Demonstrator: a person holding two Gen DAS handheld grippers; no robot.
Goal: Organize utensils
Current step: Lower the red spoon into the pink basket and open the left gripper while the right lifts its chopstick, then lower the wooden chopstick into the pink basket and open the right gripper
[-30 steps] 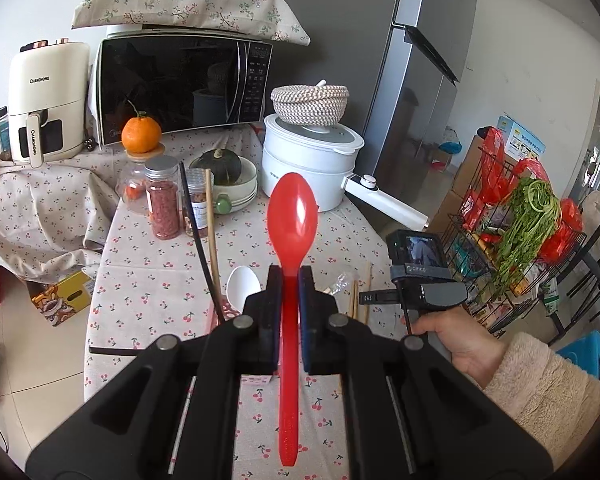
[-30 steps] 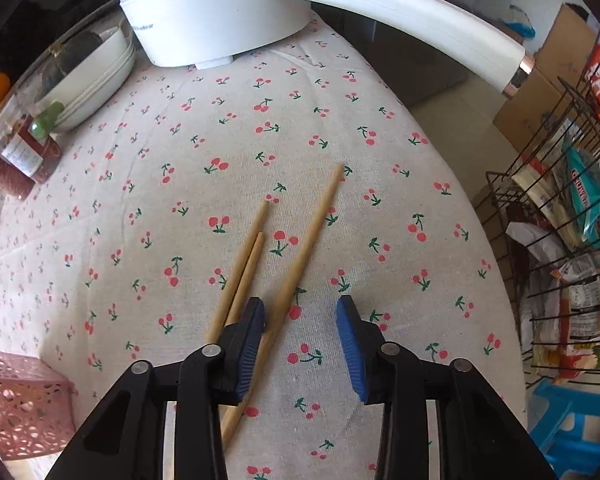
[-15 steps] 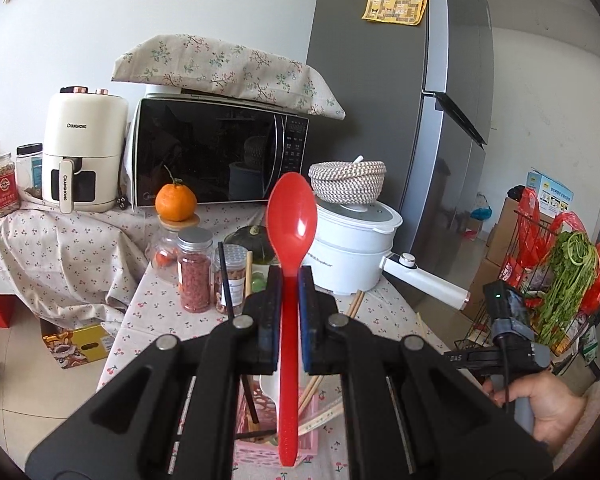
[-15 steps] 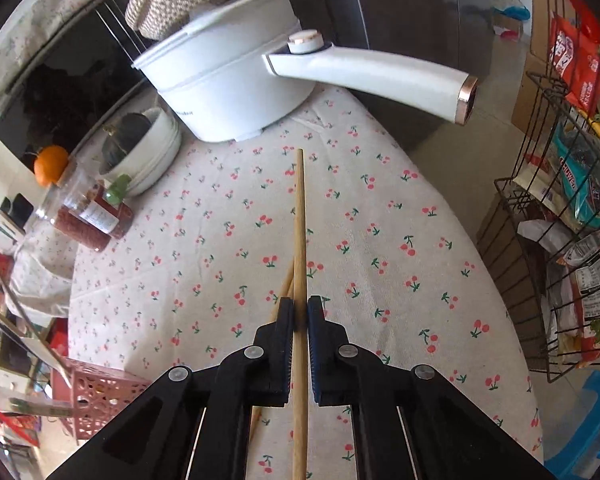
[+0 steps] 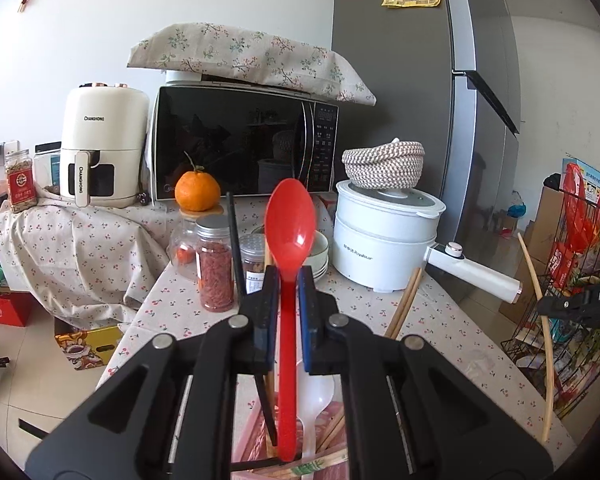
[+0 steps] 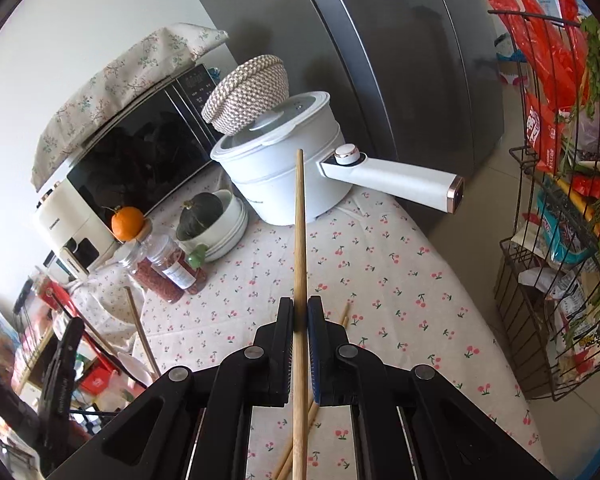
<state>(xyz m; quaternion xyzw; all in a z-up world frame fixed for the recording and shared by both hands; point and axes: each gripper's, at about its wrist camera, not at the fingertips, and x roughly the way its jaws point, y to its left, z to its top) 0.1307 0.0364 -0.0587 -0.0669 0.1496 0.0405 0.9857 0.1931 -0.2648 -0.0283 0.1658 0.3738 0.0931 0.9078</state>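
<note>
1. Left wrist view: on the desk [image 5: 440, 320], under its cherry-print cloth, a white electric pot [image 5: 384, 240] printed "Royalstar" stands far right, with a woven basket [image 5: 384, 162] on its lid and its long handle pointing right.
2. Far left is a cream air fryer [image 5: 104, 144] marked "CHANGHONG", beside a black microwave [image 5: 244, 148] with a floral cloth over it. A grey fridge [image 5: 420, 80] rises behind the pot.
3. Nearer, a mandarin [image 5: 197, 191] sits on a jar lid, and a jar of red berries [image 5: 215, 268] stands just beside it.
4. The left gripper [image 5: 287, 312] is clamped on a red spoon [image 5: 290, 232], bowl up. The handle's end hangs over a pink basket [image 5: 260, 440] holding a white spoon [image 5: 316, 396] and chopsticks.
5. At the right edge the right gripper [image 5: 580, 304], lettered "DAS", shows partly.
6. Right wrist view: the right gripper [image 6: 300, 320] is closed tight on one wooden chopstick [image 6: 300, 240], which points towards the pot. Two loose chopsticks [image 6: 300, 432] lie on the cloth beneath.
7. A wire rack [image 6: 540, 240] of groceries stands on the right. A dark squash [image 6: 200, 210] sits in stacked bowls on the left.
</note>
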